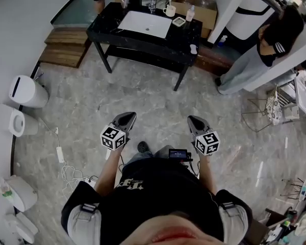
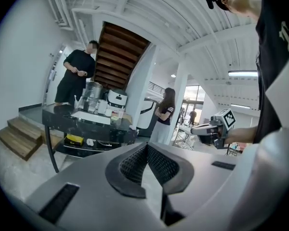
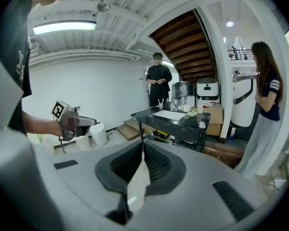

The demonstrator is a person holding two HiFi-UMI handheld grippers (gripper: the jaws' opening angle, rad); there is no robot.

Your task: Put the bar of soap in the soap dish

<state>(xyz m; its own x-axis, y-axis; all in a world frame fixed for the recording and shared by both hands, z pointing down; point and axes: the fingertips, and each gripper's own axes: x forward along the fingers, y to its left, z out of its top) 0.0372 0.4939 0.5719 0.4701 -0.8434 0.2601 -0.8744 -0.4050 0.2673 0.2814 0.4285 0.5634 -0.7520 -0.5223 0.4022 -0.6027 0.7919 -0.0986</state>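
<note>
Head view: I see bar of soap [image 1: 193, 48] on black table [image 1: 107, 19] corner, soap dish [image 1: 179, 21] near; left gripper [image 1: 127, 117], right gripper [image 1: 195, 120] well apart from it.
Left gripper view: fingers together, empty.
Right gripper view: fingers together, empty.

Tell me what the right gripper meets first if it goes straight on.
The right gripper, shut and empty, aims across the floor toward the black table. Tilted slightly down, it may meet floor before the table; depth is unclear.
</note>
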